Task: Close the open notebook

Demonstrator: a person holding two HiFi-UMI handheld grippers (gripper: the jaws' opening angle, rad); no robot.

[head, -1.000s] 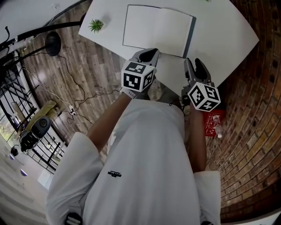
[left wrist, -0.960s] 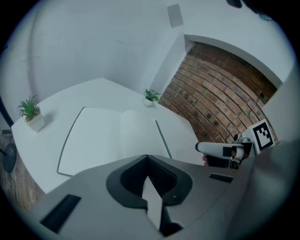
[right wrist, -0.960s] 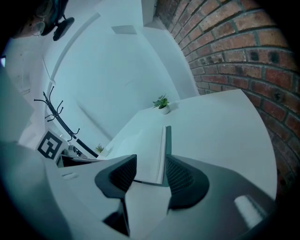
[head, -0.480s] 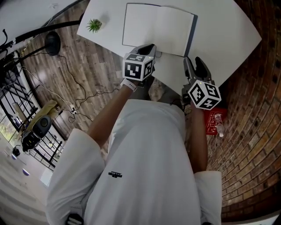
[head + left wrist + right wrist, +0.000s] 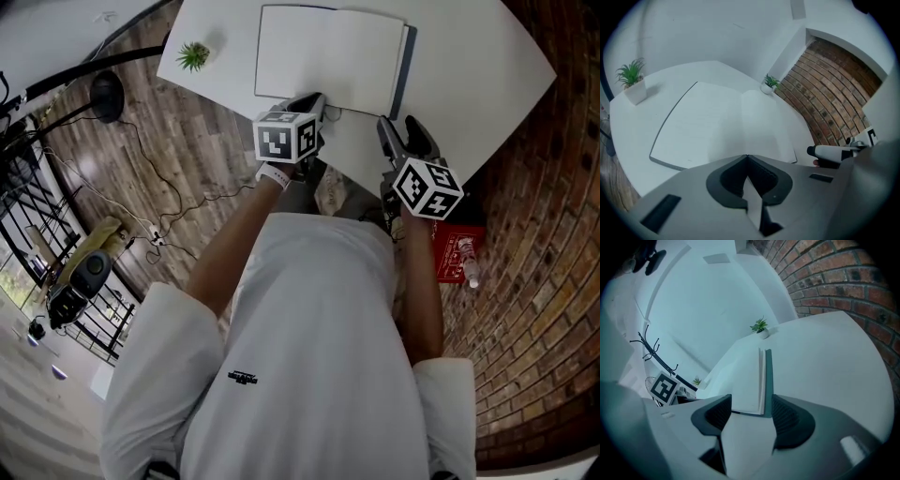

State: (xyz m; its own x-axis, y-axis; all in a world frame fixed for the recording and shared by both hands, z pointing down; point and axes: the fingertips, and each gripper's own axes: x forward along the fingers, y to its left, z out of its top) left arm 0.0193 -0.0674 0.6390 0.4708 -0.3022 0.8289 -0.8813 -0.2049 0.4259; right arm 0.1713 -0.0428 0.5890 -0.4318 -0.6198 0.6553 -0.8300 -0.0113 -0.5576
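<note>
Here the open notebook (image 5: 328, 61) lies flat on the white table (image 5: 469, 66), just ahead of both grippers. The left gripper (image 5: 746, 156), in its own view, has its jaws meeting at the tips, empty. The right gripper (image 5: 751, 401) has jaws that have just been opening. Only its own view shows the notebook's stacked page edge between them, untouched.

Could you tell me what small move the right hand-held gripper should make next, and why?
Probably ease the right hand-held gripper forward until its jaws, which have just been opening, straddle the near right corner of the notebook. That corner stands framed between the open jaws, untouched, and the notebook lies flat open.
</note>
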